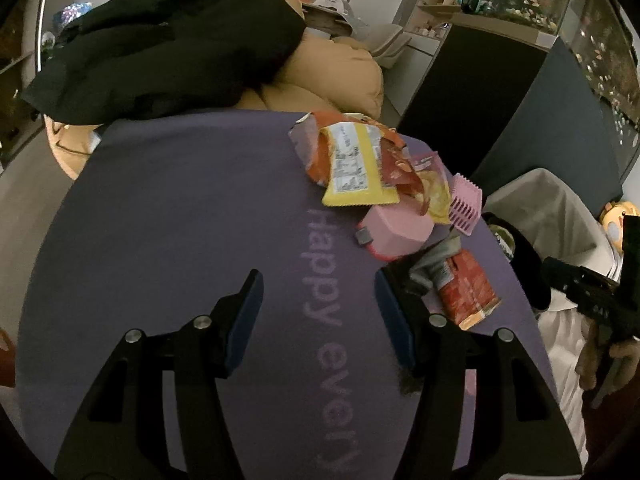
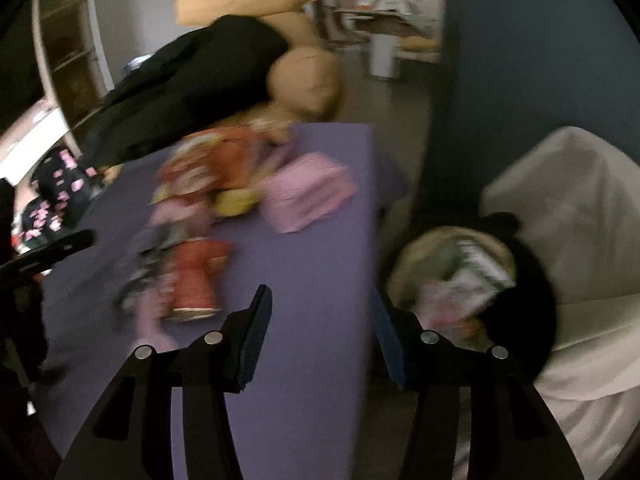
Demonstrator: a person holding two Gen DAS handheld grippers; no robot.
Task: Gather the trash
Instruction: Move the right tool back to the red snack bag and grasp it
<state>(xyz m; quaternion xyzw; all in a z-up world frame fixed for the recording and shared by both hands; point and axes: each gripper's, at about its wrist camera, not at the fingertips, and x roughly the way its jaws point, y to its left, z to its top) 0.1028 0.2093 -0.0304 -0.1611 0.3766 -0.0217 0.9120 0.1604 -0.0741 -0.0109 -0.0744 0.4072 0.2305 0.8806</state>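
Left gripper point(image 1: 320, 320) is hanging over the purple desk point(image 1: 180, 220), jaws apart, nothing between them. Right gripper point(image 2: 320, 336) is sitting over the desk edge, jaws apart and empty. Red wrapper point(image 1: 468, 292) is lying just beside the left jaws; the wrapper pile point(image 1: 360, 160) is sitting farther back on the pink box point(image 1: 396, 232). Bin point(image 2: 460, 280) is standing off the desk's right edge. Risk: snagging the box with the pile, or knocking wrappers off the edge.

Both wrist views look steeply down, close; both share the purple mat point(image 1: 180, 240).
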